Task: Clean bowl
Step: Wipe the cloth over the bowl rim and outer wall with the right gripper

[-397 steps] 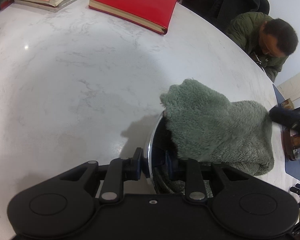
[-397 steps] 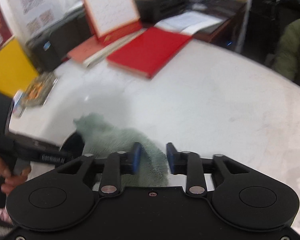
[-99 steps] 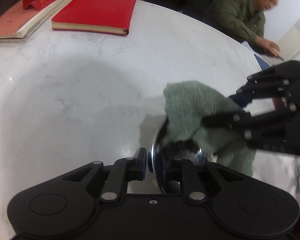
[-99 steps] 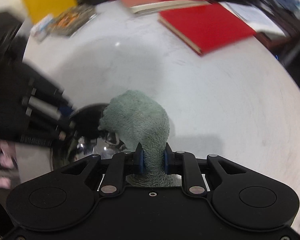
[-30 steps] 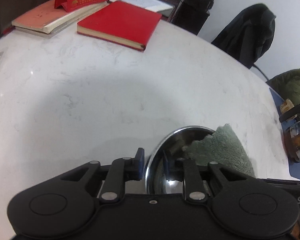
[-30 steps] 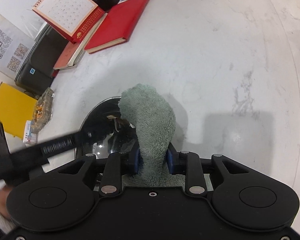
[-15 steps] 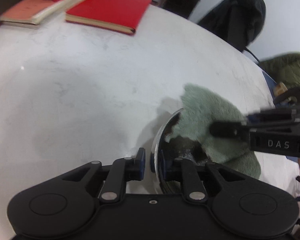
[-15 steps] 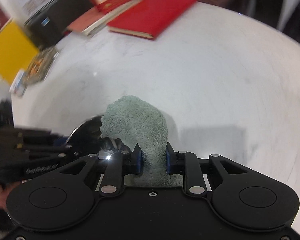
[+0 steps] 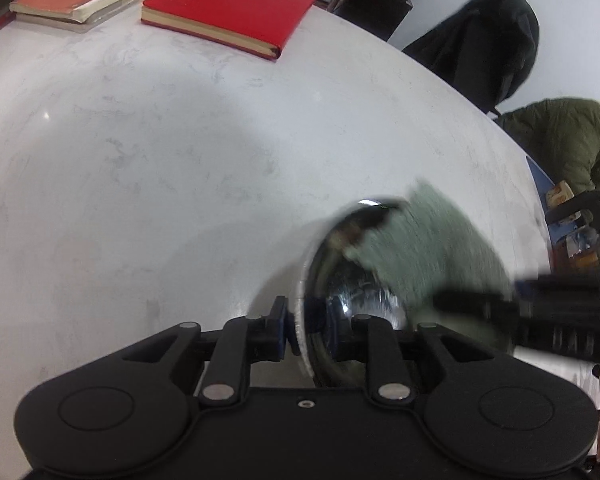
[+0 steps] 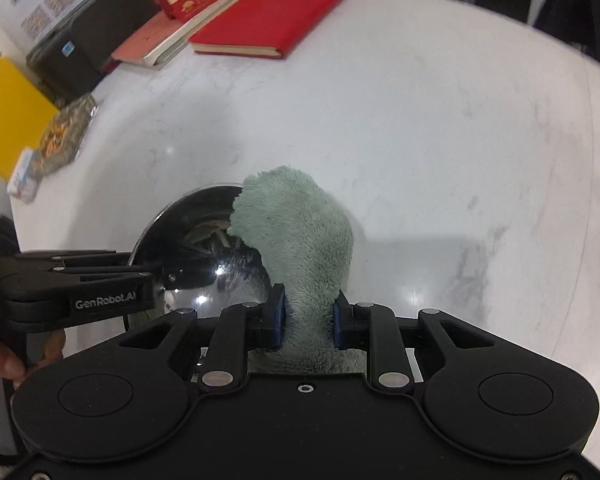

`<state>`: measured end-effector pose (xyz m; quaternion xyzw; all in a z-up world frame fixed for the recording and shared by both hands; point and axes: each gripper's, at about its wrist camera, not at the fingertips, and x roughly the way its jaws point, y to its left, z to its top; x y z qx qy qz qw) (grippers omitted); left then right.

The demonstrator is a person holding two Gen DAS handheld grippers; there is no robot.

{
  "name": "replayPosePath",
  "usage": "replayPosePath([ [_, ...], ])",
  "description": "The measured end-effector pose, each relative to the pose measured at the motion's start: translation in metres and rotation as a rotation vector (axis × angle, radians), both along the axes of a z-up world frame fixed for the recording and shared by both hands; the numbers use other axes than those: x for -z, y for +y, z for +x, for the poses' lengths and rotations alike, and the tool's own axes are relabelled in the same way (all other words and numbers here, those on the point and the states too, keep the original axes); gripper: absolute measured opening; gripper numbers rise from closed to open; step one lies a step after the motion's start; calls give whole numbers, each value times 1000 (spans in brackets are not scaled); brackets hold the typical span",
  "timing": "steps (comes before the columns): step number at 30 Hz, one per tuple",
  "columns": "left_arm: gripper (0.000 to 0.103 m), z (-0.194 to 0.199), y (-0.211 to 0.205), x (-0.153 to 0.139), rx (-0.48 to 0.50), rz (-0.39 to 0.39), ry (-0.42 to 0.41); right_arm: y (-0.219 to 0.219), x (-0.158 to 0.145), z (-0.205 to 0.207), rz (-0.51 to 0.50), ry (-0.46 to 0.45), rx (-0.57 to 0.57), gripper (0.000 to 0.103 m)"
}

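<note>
The bowl is polished steel with a mirror-like, reflective interior, standing on the white marble table at lower centre of both views. The left gripper straddles its rim, jaws opening, one finger inside and one outside. The right gripper clamps a fluffy grey-green cloth lying over the bowl's right edge. A red book lies at upper left.

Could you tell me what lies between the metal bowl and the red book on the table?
Only bare white tabletop lies between the bowl and the red book, in both wrist views.
</note>
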<state>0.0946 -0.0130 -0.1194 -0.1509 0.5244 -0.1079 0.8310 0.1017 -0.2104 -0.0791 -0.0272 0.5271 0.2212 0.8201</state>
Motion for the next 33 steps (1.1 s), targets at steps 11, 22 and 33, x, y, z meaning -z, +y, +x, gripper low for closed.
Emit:
replayPosePath([
  [11,21,-7,-5,0,-43,-1,-11,-22,14,-3,94,99,84,22],
  [22,22,-13,-8,-1,-70,1,-33,-22,15,9,123,111,120,22],
  [33,17,9,9,-16,-78,-32,-69,-31,22,-13,218,163,240,24],
])
